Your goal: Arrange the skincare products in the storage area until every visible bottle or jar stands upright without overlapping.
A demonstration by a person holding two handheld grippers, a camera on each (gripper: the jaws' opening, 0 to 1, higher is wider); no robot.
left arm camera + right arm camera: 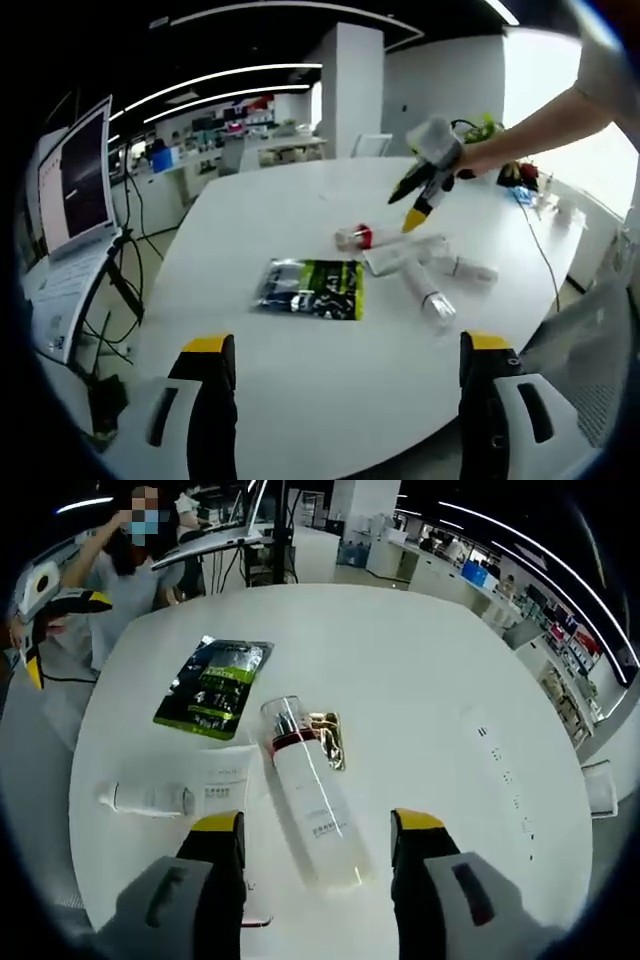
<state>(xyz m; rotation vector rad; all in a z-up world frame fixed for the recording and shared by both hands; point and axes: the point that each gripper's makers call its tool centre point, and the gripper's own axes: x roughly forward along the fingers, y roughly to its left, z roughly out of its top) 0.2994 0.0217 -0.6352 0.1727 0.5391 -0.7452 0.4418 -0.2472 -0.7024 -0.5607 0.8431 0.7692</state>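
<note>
Several skincare items lie on their sides on the white table [300,400]: a red-collared bottle [355,237], a white tube [400,252], a clear bottle [428,295] and a small bottle [467,268]. My left gripper [347,342] is open near the table's near edge, well short of them. My right gripper [408,205] hovers above the pile, jaws apart. In the right gripper view, my right gripper [318,822] is open over the long red-collared bottle [310,790], which lies beside a gold-capped item [328,740], a tube [225,775] and a small white bottle [150,800].
A green and black sachet [312,288] lies flat between the bottles and my left gripper; it is also in the right gripper view as the sachet [213,688]. A laptop [75,190] stands off the table's left. A person's arm [545,125] holds the right gripper. A person [130,570] stands behind the left gripper [62,630].
</note>
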